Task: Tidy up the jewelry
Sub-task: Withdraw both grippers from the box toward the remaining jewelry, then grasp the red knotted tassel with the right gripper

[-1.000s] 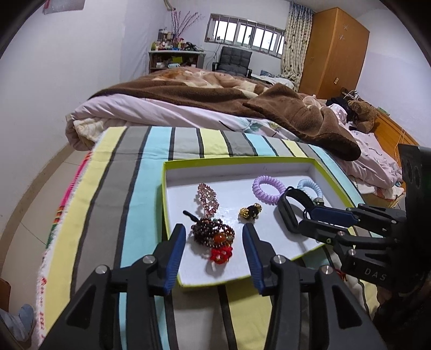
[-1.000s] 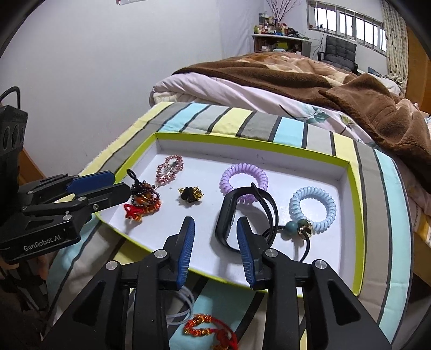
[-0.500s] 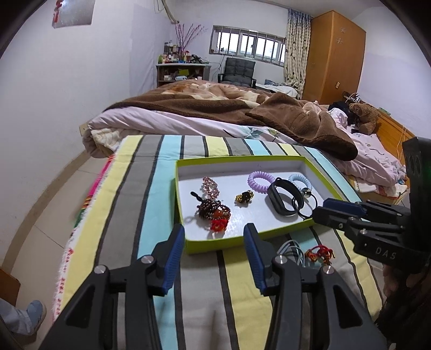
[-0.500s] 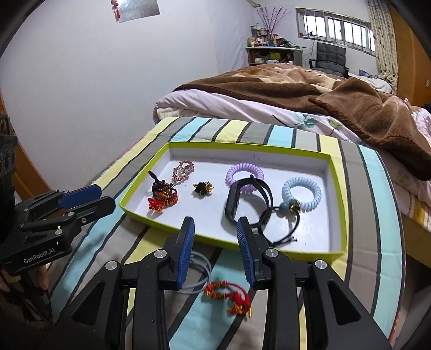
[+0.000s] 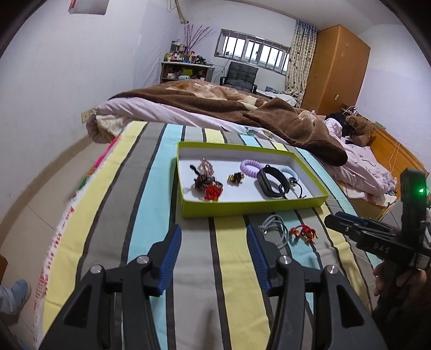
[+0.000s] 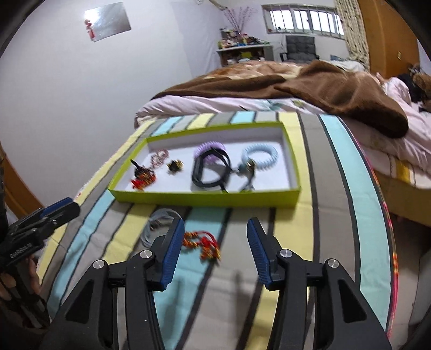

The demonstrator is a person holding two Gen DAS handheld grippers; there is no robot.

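The left wrist view shows a teddy bear (image 5: 359, 129) on the far side of the bed and a shoe (image 5: 14, 297) on the floor; the right wrist view does not show the shoe. The right wrist view shows a shiny sheet (image 6: 107, 20) on the wall more fully.

The green tray (image 5: 250, 207) lies on the striped blanket (image 5: 150, 204). Inside it are a beaded piece (image 5: 207, 184), a small gold ornament (image 5: 235, 177), a purple coil band (image 5: 250, 167), a black wristband (image 5: 272, 181) and a blue coil band (image 6: 260, 157). Outside the tray, just before its near wall, lie a grey hair tie (image 5: 274, 228) and a red beaded bracelet (image 6: 202, 243).

The left gripper (image 5: 212, 258) stands wide apart and holds nothing; only blanket is between its fingers. The right gripper (image 6: 212, 250) is also wide apart and empty, with the red bracelet lying on the blanket below, near its left finger.

Compared with a second ago, both grippers have drawn back from the tray, where they were over the jewelry. Both have just been opening, the right one much more, with nothing clamped.
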